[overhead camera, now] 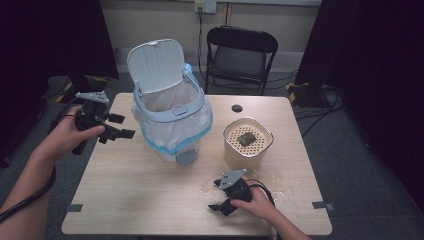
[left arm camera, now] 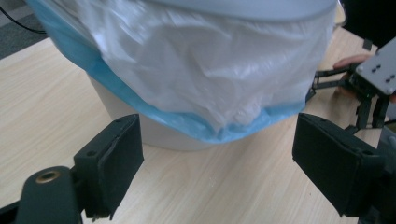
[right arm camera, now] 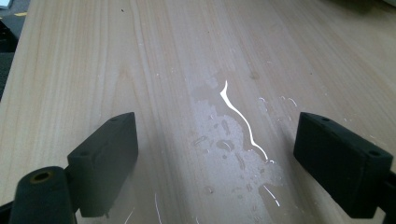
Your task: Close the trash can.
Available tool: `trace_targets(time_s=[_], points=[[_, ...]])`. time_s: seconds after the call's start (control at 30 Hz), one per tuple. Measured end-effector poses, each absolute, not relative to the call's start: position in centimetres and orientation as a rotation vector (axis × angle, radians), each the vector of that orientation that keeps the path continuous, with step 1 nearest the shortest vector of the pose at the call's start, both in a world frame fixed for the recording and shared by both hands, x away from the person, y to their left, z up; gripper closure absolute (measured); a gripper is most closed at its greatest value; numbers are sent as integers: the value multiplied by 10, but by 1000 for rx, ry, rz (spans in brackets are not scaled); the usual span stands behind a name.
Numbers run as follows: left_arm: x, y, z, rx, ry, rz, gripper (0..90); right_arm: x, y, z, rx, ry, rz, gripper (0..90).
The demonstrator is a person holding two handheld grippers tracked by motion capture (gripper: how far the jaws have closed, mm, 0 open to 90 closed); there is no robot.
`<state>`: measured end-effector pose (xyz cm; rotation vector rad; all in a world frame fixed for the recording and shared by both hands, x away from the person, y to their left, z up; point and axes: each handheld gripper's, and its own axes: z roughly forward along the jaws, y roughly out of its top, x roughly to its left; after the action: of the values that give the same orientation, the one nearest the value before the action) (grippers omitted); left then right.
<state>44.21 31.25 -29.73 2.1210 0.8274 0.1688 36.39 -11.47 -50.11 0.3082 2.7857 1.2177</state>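
A white bin [overhead camera: 172,115] with its lid up and a white-and-blue liner bag [left arm camera: 205,79] stands on the wooden table [overhead camera: 125,180]. My left gripper [overhead camera: 119,127] is open just left of the bin, jaws apart and pointing at it. My right gripper [overhead camera: 220,206] is open near the front edge, low over a wet patch [right arm camera: 233,144] on the tabletop. In the left gripper view, the right gripper [left arm camera: 369,88] shows past the bin. A cream strainer container [overhead camera: 247,142] holding a dark lump [overhead camera: 246,138] sits right of the bin.
Water droplets [overhead camera: 290,182] speckle the table in front of the cream container. A black folding chair [overhead camera: 240,55] stands behind the table. A round hole [overhead camera: 237,108] marks the tabletop's far edge. Dark curtains hang on both sides.
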Motion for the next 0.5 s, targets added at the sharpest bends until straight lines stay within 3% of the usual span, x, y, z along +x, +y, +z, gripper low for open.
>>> trace_targets(time_s=[0.5], points=[[485, 319, -262, 2087, 841, 260, 159, 364, -113, -501, 295, 2798, 1207, 90]])
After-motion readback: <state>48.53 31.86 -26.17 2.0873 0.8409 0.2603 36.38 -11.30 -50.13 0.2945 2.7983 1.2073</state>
